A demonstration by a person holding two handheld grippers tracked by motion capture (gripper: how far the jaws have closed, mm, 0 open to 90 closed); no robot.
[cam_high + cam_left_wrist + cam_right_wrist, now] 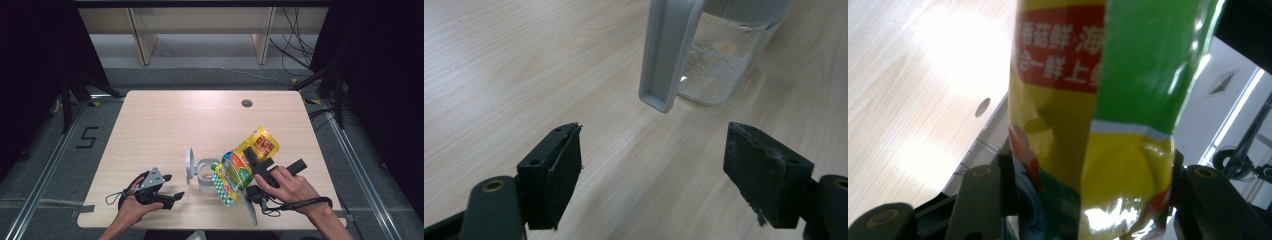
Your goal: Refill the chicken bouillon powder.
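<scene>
a pale wooden table (165, 125) stands on a grey floor (45, 150), with a round cable hole (246, 103) near its far edge. light shelving (200, 30) lines the back wall, black cables (292, 45) trail beside it at the right, and a black "5" mark (88, 137) sits on the floor to the left of the table.

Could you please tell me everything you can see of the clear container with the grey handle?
The clear plastic container with a grey handle stands upright on the light wooden table, near its front edge. Its walls look transparent, with pale powdery residue inside at the bottom. The flat grey handle hangs down one side, facing the open left gripper, which does not touch it. The tilted yellow-green pouch, held by the right gripper, hangs at its mouth.
</scene>
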